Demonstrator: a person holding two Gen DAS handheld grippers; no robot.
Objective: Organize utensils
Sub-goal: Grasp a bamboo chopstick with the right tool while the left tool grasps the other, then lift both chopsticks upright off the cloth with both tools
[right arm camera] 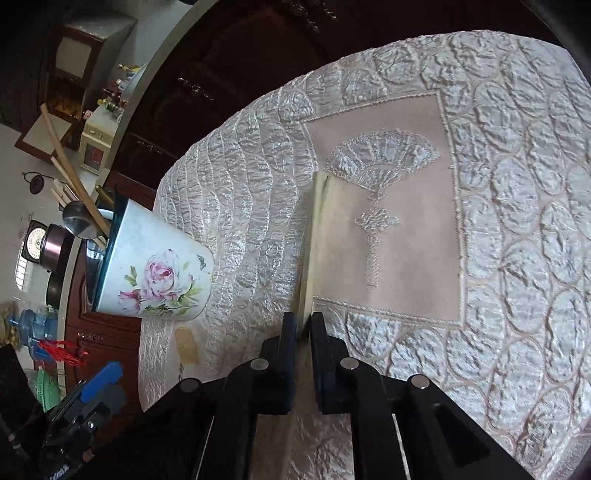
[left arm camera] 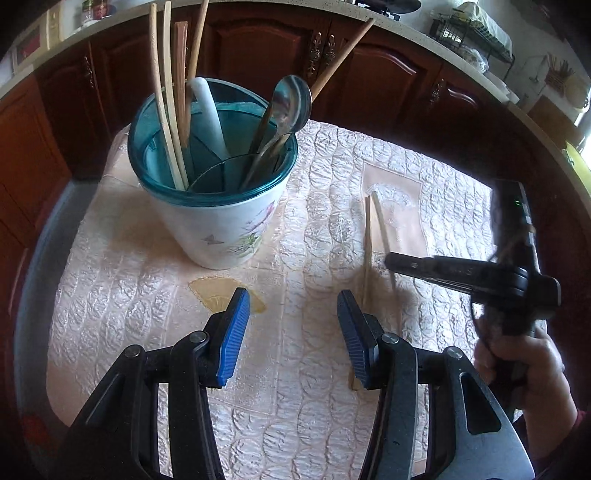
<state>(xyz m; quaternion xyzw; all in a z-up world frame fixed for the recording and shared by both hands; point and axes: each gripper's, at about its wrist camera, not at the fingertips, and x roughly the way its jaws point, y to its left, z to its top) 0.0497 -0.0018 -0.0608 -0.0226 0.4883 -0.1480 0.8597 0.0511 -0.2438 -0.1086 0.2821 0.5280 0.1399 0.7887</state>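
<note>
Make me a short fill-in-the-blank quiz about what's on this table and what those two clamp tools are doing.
1. The right gripper is shut on a pale wooden ____.
2. The left gripper hangs open with ____ between its blue pads.
3. The floral utensil holder has a rim coloured ____.
4. The metal spoon stands in the holder with its bowl pointing ____.

Missing words: chopstick; nothing; teal; up

Home kitchen: dark wood cabinets (left arm camera: 266, 44), countertop dish rack (left arm camera: 476, 33), utensil crock (left arm camera: 218, 177)

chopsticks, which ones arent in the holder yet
The pale pair of chopsticks lying on the tablecloth right of the holder, clamped by the right hand-held gripper; the others stand upright inside.
</note>
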